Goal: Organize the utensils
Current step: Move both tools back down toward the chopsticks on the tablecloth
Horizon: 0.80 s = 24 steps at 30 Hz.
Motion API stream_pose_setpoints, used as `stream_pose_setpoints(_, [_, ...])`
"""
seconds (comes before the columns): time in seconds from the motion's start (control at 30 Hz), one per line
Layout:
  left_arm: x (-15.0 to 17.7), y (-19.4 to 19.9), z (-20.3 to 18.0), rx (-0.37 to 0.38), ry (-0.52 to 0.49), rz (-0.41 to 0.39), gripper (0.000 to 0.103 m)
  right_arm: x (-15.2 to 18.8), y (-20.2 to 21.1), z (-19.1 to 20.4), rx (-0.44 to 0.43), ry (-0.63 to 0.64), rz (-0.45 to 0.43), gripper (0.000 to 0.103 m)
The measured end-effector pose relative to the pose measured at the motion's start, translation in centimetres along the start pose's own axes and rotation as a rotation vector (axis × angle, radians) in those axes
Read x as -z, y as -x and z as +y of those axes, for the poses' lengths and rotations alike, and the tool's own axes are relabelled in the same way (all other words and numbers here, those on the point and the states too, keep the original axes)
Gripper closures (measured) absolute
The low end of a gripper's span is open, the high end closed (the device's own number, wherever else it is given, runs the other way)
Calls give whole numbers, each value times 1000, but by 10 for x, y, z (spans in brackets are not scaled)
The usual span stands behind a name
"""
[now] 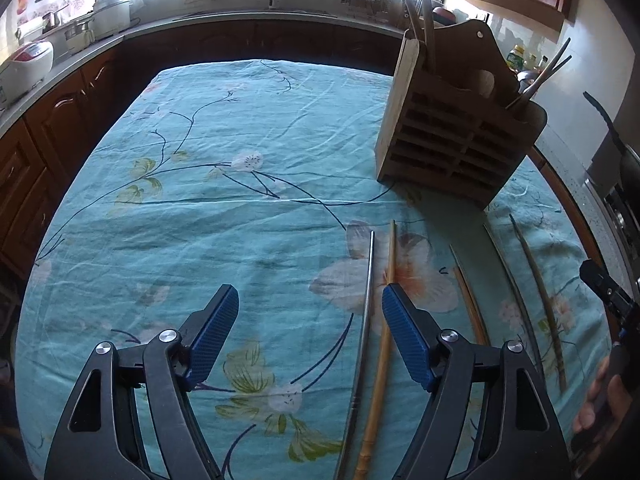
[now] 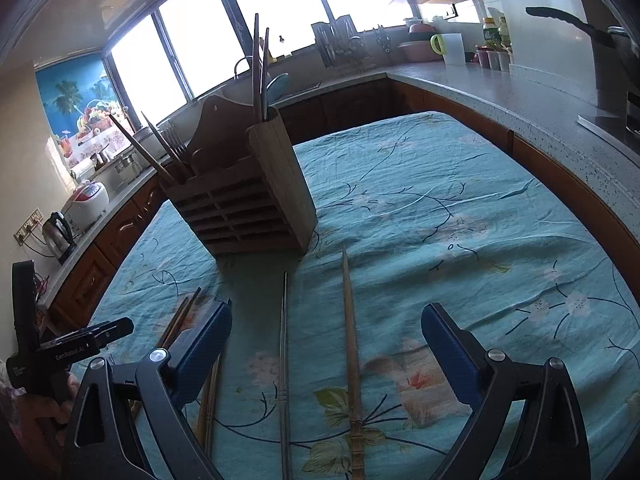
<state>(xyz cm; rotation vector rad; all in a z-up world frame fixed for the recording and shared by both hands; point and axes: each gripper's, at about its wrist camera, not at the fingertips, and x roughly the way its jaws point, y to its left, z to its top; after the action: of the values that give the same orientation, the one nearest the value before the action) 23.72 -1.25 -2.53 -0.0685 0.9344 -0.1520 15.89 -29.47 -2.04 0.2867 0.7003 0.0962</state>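
Several chopsticks lie side by side on the floral blue tablecloth (image 1: 200, 200). In the left wrist view, a metal chopstick (image 1: 369, 300) and a bamboo chopstick (image 1: 387, 264) lie between the open fingers of my left gripper (image 1: 310, 292), close to its right finger. In the right wrist view, my right gripper (image 2: 326, 312) is open above a metal chopstick (image 2: 285, 340) and a brown bamboo chopstick (image 2: 349, 320); neither is touched. More chopsticks (image 2: 180, 320) run under its left finger. The wooden holder (image 1: 452, 152) (image 2: 248, 208) stands beyond, upright, with chopsticks in it.
Three more chopsticks (image 1: 508, 280) lie on the cloth to the right in the left wrist view. Kitchen counters (image 2: 520, 92) with a kettle (image 2: 58, 236), a rice cooker (image 2: 86, 204) and a sink surround the table. Each gripper shows at the other view's edge.
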Motion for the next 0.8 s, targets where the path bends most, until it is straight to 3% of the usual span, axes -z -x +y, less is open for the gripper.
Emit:
stream_pose_setpoints(0.2, [-10, -16, -5, 1, -32, 24, 35, -5, -22, 5, 11, 50, 62, 12])
stream_pose_setpoints(0.3, [-14, -23, -5, 12, -35, 36, 40, -9, -34, 7, 14, 68, 86, 22])
stream_pose_setpoints(0.43, [-19, -34, -8, 29, -49, 56, 56, -15, -52, 6, 34, 87, 119, 38])
stream_pose_setpoints(0.53, [-23, -41, -11, 38, -65, 67, 58, -20, -65, 4, 54, 91, 142, 50])
stream_pose_setpoints(0.8, [-28, -57, -29, 56, -129, 95, 71, -29, -92, 4, 86, 125, 203, 62])
